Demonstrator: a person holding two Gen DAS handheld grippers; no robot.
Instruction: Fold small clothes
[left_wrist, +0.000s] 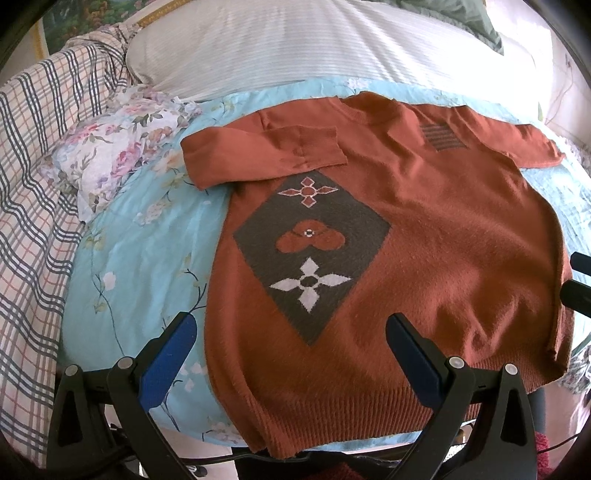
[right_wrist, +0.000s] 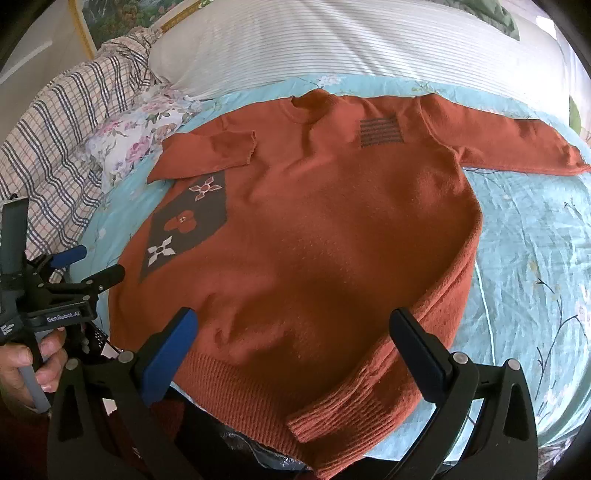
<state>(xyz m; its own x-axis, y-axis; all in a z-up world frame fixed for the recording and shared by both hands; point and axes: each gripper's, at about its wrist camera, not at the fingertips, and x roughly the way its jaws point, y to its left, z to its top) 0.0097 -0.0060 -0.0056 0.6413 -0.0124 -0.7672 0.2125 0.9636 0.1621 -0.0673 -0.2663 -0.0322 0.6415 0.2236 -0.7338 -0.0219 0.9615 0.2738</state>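
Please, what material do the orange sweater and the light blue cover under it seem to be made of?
The orange sweater looks like soft knitted yarn, perhaps wool or acrylic: its surface is fuzzy and matte, and the hem shows ribbed knitting. The light blue cover seems a thin woven fabric, probably cotton: it is smooth, with fine creases and a printed flower pattern. The exact fibre cannot be told.

A bed fills the scene, spread with a pale blue sheet (left_wrist: 122, 258) printed with white blossoms and thin branches. At the far side lies a large white ribbed pillow (left_wrist: 314, 44), washed in strong daylight from the far right. A plaid blanket (left_wrist: 33, 155) is bunched along the left edge, with a crumpled pink-flowered cloth (left_wrist: 107, 147) beside it. Beyond the pillow, a gold-framed landscape picture (right_wrist: 110, 18) hangs at far left, and a green cloth (left_wrist: 461, 18) lies at far right.
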